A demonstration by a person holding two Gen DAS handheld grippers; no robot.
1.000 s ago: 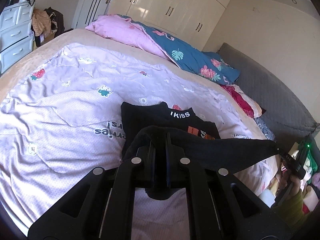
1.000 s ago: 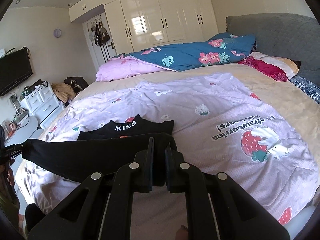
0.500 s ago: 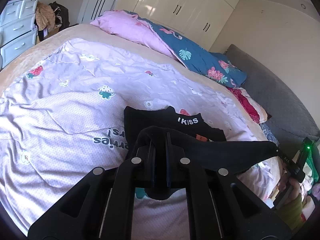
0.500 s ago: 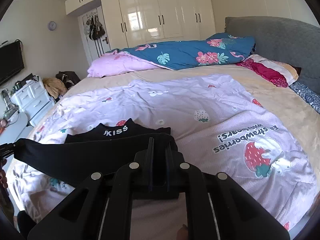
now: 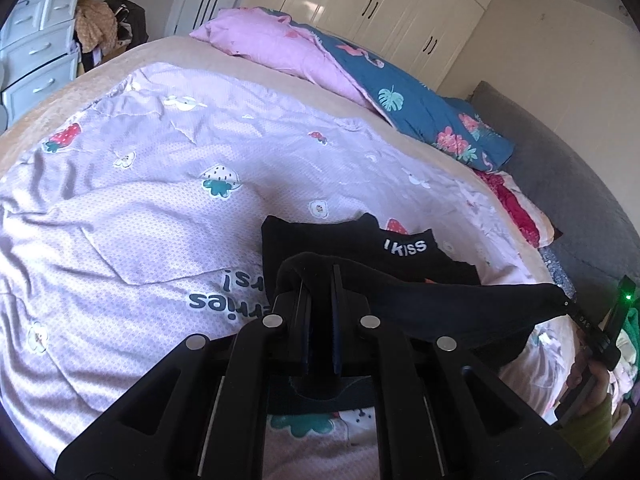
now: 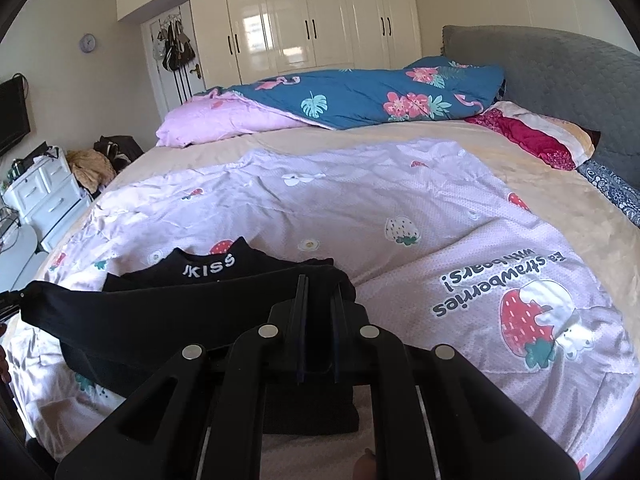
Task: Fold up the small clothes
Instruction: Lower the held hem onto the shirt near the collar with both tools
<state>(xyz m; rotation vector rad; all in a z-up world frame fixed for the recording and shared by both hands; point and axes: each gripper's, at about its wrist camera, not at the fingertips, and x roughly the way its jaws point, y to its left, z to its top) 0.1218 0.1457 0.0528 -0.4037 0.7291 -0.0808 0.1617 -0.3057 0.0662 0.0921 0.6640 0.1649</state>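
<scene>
A small black garment (image 5: 316,240) with a white "KISS" collar lies on the lilac strawberry quilt (image 5: 160,200). Its near edge (image 5: 460,300) is lifted and stretched taut between both grippers, folded over towards the collar. My left gripper (image 5: 320,270) is shut on the left corner of that edge. My right gripper (image 6: 320,282) is shut on the other corner. In the right wrist view the garment (image 6: 256,264) lies flat ahead and its raised edge (image 6: 160,308) runs off to the left. The right gripper's tip (image 5: 576,312) shows at the far right of the left wrist view.
A pink and blue flowered duvet (image 6: 340,96) and red pillows (image 6: 532,136) lie at the head of the bed by the grey headboard (image 6: 560,64). White drawers (image 6: 44,196) stand left of the bed. A hand (image 5: 592,372) holds the right gripper.
Both grippers have carried the black edge forward and lower over the garment, towards the collar. The orange print on its front is now almost covered.
</scene>
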